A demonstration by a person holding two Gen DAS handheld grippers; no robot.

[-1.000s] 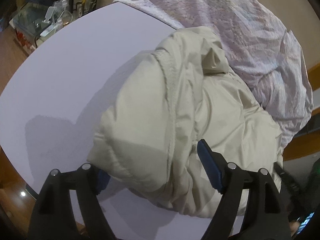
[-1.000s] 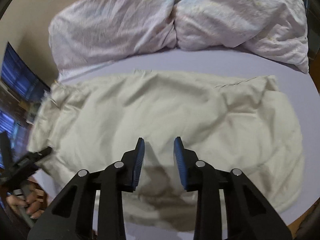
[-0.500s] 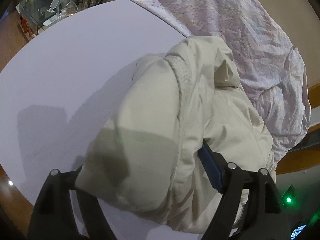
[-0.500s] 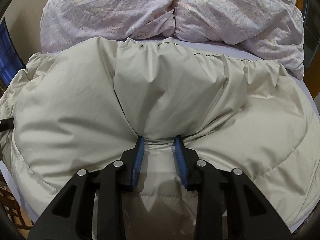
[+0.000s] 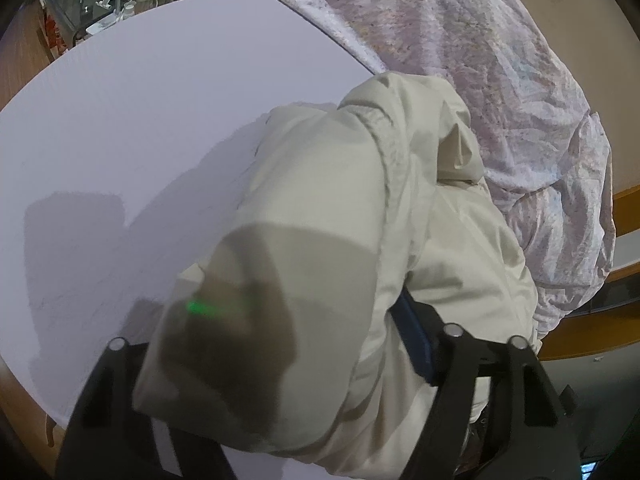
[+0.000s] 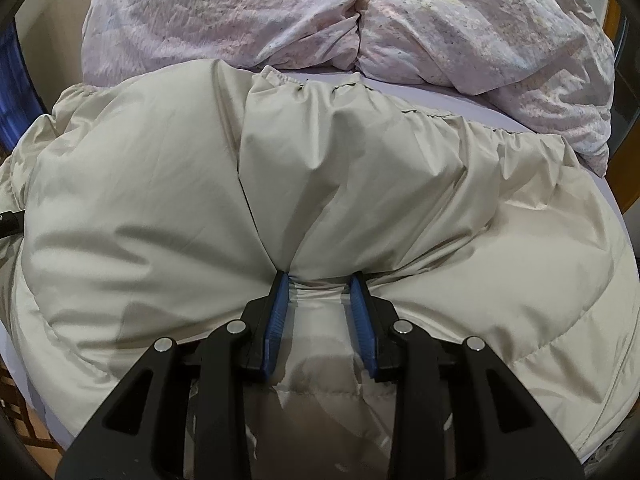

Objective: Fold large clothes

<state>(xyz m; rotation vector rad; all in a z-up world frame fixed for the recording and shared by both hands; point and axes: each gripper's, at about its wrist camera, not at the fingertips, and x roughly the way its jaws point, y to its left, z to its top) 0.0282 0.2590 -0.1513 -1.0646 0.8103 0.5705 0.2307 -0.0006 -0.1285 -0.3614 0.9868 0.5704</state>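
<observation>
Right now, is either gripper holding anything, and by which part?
The right gripper pinches a bunched fold of the cream puffer jacket near its near edge. The left gripper has jacket fabric draped between its fingers; whether it clamps cannot be told.

a pale lilac table (image 5: 152,112) with a rounded edge carried everything. directly on it lay a cream padded jacket (image 5: 320,216), bunched up just ahead of the left tongs and spreading wide to both sides of the right tongs, where its gathered hem (image 6: 400,108) ran across the far side. beyond the jacket, farther from both tongs, a crumpled pinkish quilt (image 6: 304,16) rested on the table's far part in 2 humps. ahead and to the left of the left tongs the tabletop showed bare, with soft shadows on it.
</observation>
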